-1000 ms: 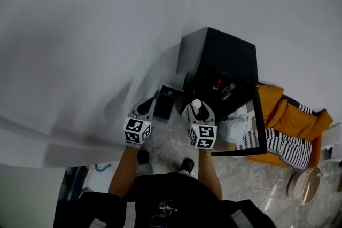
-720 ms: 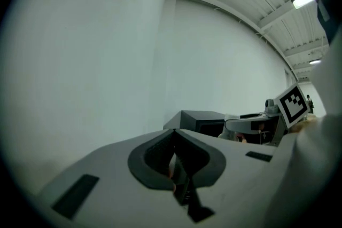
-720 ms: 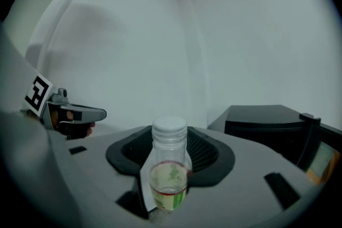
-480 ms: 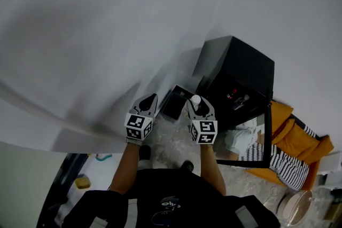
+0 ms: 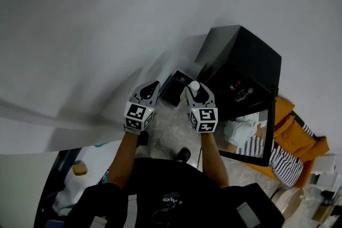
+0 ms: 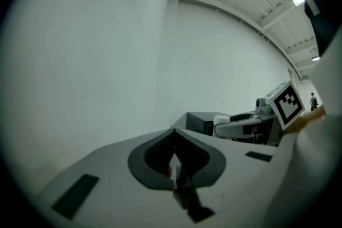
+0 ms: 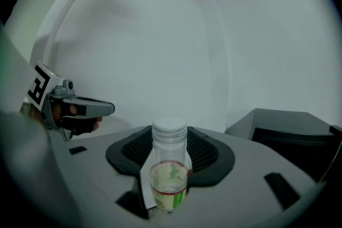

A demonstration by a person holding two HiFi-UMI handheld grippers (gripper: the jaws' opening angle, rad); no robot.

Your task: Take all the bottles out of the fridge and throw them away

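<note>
Head view first: both hands out front, low over a speckled floor (image 5: 171, 133). On the right, the right gripper (image 5: 194, 93) carries a bottle (image 5: 195, 85), white cap up, just short of a black box (image 5: 173, 88) that sits beside the fridge (image 5: 251, 61). My read is that the box is the bin. The fridge's door (image 5: 251, 139) hangs open, and small items (image 5: 236, 85), one red-topped, sit inside; probably more bottles, too small to be sure. Alongside, the left gripper (image 5: 152, 87) points the same way.

Left gripper view: jaws pressed together, nothing between them, white wall ahead. The other tool and its white-capped load show off to the right.

Right gripper view: jaws clamped on the bottle's lower body. It stands upright, clear, with a little pale liquid and a green-and-red band near the bottom.

So this is the carry-to-bin leg, one bottle in transit. Next call: get the bottle squarely over the box's opening, then spread the jaws and let it drop. After that, back to the fridge for the rest.
</note>
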